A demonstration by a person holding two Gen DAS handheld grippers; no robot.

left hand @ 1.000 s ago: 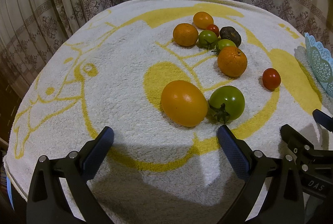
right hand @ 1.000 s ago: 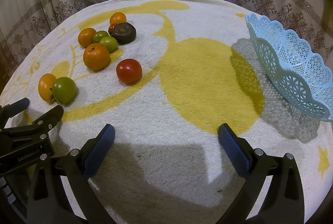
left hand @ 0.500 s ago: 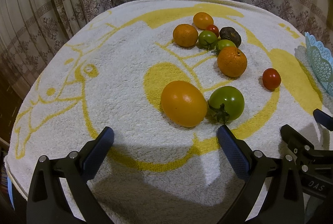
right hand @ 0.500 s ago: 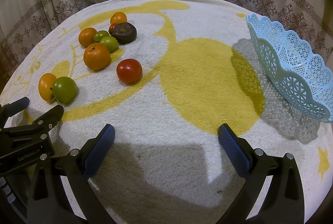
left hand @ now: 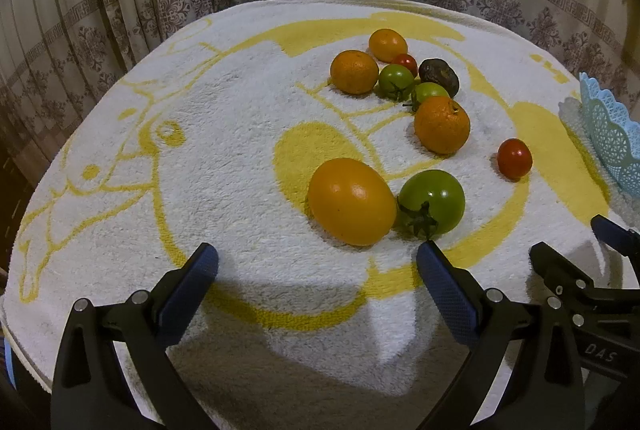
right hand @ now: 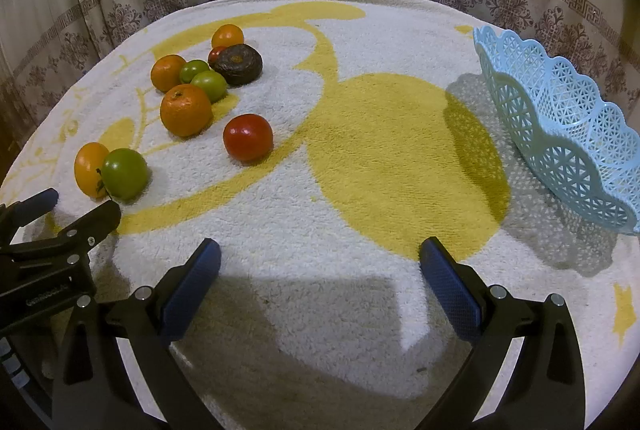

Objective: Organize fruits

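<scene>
Your left gripper (left hand: 316,262): jaws standing wide, holding nothing, hovering just short of the large orange fruit (left hand: 351,201) and the green tomato (left hand: 433,205), which are touching each other.

Your right gripper (right hand: 320,258): jaws spread wide, empty, hanging over bare towel (right hand: 360,158).

Lone red tomato (right hand: 248,137): sitting apart, between the pair and the basket.

Far cluster: two mandarins, an orange fruit, two green tomatoes, a small red one and a dark brown fruit (right hand: 238,59), lying bunched together.

Blue lattice basket (right hand: 560,126): resting at the towel's right edge, nothing showing inside it.
</scene>
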